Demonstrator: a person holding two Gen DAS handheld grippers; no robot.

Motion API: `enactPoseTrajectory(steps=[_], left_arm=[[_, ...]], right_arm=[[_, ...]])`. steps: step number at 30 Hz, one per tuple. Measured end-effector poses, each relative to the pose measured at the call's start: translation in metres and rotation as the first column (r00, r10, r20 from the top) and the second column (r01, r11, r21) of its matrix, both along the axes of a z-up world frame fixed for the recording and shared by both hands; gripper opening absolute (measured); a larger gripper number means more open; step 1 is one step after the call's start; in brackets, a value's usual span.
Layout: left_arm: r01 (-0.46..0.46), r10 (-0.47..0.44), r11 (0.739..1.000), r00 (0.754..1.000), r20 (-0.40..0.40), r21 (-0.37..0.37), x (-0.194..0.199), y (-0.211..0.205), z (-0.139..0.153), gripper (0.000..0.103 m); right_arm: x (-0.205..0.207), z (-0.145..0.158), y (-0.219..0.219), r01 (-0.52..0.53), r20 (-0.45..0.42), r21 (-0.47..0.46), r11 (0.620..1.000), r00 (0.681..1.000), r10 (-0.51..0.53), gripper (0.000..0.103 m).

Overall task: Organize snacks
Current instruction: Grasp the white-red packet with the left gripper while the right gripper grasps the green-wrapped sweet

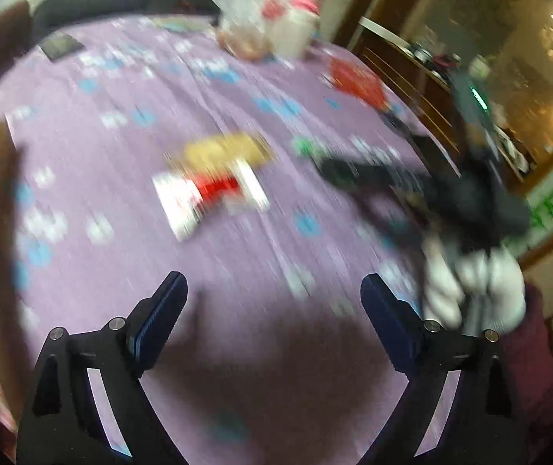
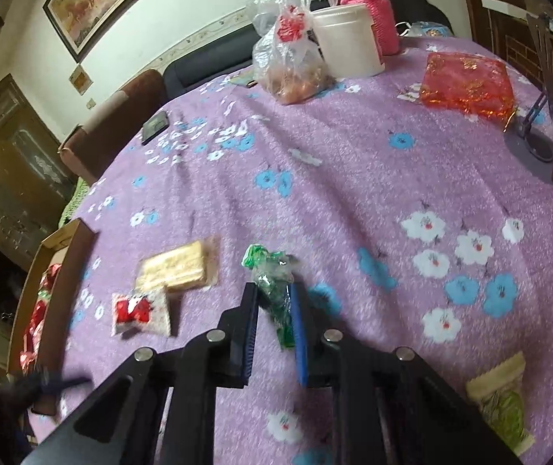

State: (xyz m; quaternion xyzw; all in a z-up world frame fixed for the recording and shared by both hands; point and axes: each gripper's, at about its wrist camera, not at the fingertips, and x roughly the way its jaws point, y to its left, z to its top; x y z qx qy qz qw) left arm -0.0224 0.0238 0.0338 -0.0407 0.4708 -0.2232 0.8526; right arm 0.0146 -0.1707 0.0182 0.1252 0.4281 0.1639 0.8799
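— How were the tools set?

— The right gripper [image 2: 272, 312] was closed on a green-wrapped candy [image 2: 276, 302], which was clamped between the blue pads just above the purple flowered tablecloth [image 2: 354, 178]. The left gripper [image 1: 274, 296] was held wide apart over the cloth, with nothing between its fingers; that view was heavily blurred.

— What was found in the containers?

— Red-wrapped snacks [image 2: 38, 314] were seen inside a cardboard box [image 2: 57, 240] at the table's left edge. A yellow packet [image 2: 176, 265] and a red-and-white packet [image 2: 141, 312] were left on the cloth near it, and a beige-green packet [image 2: 503, 403] lay to the right.
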Motion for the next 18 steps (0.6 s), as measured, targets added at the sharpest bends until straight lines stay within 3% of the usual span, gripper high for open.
enactPoseTrajectory(steps=[2,5,7,11,15,18], left_arm=[[0.024,-0.025,0.999,0.999,0.019,0.041,0.023,-0.004,0.003,0.092],[0.04,-0.051,0.987,0.997,0.065,0.158,0.048,-0.013,0.002,0.092],[0.047,-0.069,0.966,0.995,0.077,0.255,0.059,-0.021,-0.005,0.092],[0.07,-0.099,0.93,0.993,0.062,0.36,0.066,-0.036,-0.026,0.092],[0.11,-0.125,0.947,0.992,0.031,0.301,0.052,-0.04,-0.033,0.063],[0.095,-0.109,0.951,0.993,0.032,0.295,0.051,-0.041,-0.031,0.057]], right_arm=[[-0.003,0.0,0.002,-0.02,-0.006,0.007,1.0,1.0,0.02,0.019],[-0.004,0.0,0.004,-0.029,-0.01,0.009,1.0,1.0,0.029,0.019],[-0.002,-0.003,0.002,-0.027,-0.027,0.016,1.0,0.999,0.027,0.019],[0.0,-0.004,-0.001,-0.031,-0.033,0.041,0.999,0.999,0.033,0.019],[0.001,-0.003,-0.001,-0.03,-0.033,0.041,0.999,0.999,0.031,0.019],[0.001,-0.003,0.0,-0.029,-0.028,0.034,0.999,0.999,0.03,0.019]])
